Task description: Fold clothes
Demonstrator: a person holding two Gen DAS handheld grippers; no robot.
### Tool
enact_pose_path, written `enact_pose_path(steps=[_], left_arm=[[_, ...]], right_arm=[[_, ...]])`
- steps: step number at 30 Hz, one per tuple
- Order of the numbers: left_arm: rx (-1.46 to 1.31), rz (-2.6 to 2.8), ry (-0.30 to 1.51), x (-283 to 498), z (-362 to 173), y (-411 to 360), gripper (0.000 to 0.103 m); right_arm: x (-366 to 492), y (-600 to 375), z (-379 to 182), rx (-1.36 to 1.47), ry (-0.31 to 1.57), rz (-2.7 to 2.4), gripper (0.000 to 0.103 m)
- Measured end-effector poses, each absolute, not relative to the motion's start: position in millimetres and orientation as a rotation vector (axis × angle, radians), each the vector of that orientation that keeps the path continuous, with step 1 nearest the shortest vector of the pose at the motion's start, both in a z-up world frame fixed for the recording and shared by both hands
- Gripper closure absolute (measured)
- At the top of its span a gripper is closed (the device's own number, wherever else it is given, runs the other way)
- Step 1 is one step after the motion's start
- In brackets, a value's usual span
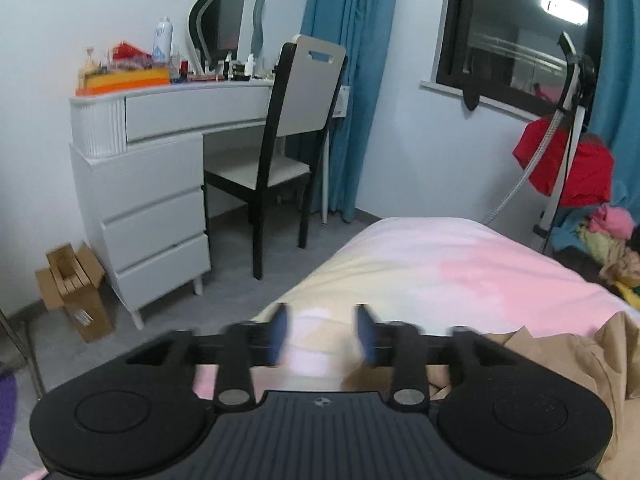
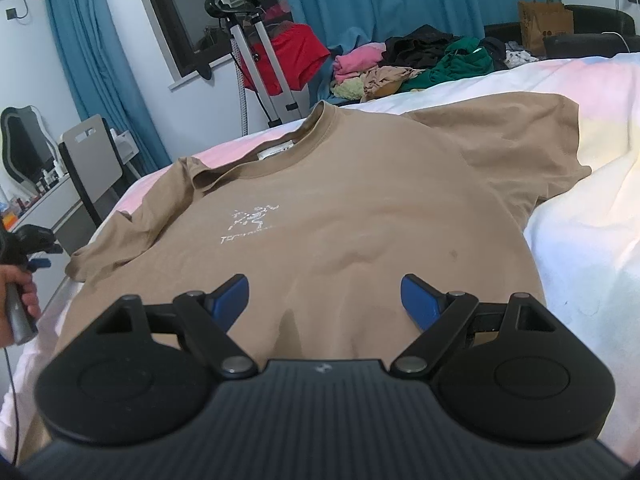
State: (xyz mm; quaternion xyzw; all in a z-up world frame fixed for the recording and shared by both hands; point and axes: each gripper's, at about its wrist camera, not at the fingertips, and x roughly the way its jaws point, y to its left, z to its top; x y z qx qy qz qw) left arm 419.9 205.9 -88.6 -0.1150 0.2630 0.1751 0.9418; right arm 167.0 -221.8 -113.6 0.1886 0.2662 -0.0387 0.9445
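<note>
My right gripper (image 2: 324, 300) hovers, fingers released, over the tan shirt (image 2: 320, 216); left gripper (image 1: 322, 334), at nine o'clock, released too. Uneven grabs could skew the fold.

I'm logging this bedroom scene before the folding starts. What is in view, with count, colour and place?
T-shirt: one, tan, spread flat face-up on the bed.
Bed: one, pink, white and yellow cover.
Clothes pile: one, mixed colours, beyond the bed.
Red garment: one, draped on the steamer stand.
Steamer stand: one, silver and black, by the window.
Dresser: one, white, cluttered top.
Chair: one, black and white, at the dresser.
Cardboard box: one, brown, on the floor.
Curtains: blue.
Left gripper: open, over the bed.
Right gripper: open, over the shirt's lower part.
</note>
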Motion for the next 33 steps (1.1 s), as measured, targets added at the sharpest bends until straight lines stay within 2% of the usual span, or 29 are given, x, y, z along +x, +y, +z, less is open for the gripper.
enact_pose_path(steps=[2,4,5,7,9,10,11,13,14,15,20,23,25,28,30,33], left_arm=[[-0.288,0.303,0.529,415,-90,213,0.056],[-0.32,0.193,0.548,414,-91,215,0.047],[-0.304,0.153,0.567,414,-93,209,0.042],[-0.269,0.075,0.604,413,-99,197,0.039],[-0.18,0.071,0.638,419,-109,178,0.03],[-0.137,0.069,0.652,421,-114,169,0.031],[-0.118,0.076,0.64,419,-117,163,0.035],[-0.082,0.089,0.616,415,-122,150,0.059],[-0.079,0.094,0.606,415,-123,146,0.087],[-0.077,0.099,0.595,415,-123,142,0.099],[-0.089,0.276,0.488,411,-110,153,0.099],[-0.094,0.325,0.549,417,-117,157,0.099],[-0.096,0.329,0.568,416,-120,156,0.094],[-0.099,0.315,0.56,400,-112,150,0.077],[-0.08,0.288,0.548,380,-100,142,0.057],[-0.053,0.248,0.53,350,-82,130,0.043]], right_arm=[[168,-221,-115,0.386,0.55,-0.077,0.018],[169,-220,-116,0.388,0.554,-0.075,0.018],[170,-219,-116,0.386,0.556,-0.075,0.018],[170,-219,-116,0.385,0.558,-0.077,0.018],[171,-219,-117,0.385,0.561,-0.079,0.018],[171,-219,-117,0.385,0.563,-0.08,0.018],[171,-219,-117,0.384,0.565,-0.081,0.018],[171,-219,-118,0.381,0.569,-0.084,0.018],[171,-219,-119,0.379,0.571,-0.085,0.018],[171,-219,-119,0.38,0.571,-0.086,0.018],[172,-219,-119,0.382,0.568,-0.089,0.018],[173,-220,-118,0.378,0.564,-0.087,0.018],[172,-220,-117,0.373,0.556,-0.09,0.018],[171,-220,-115,0.365,0.543,-0.09,0.018],[169,-221,-112,0.357,0.529,-0.087,0.018],[164,-219,-105,0.327,0.493,-0.085,0.018]])
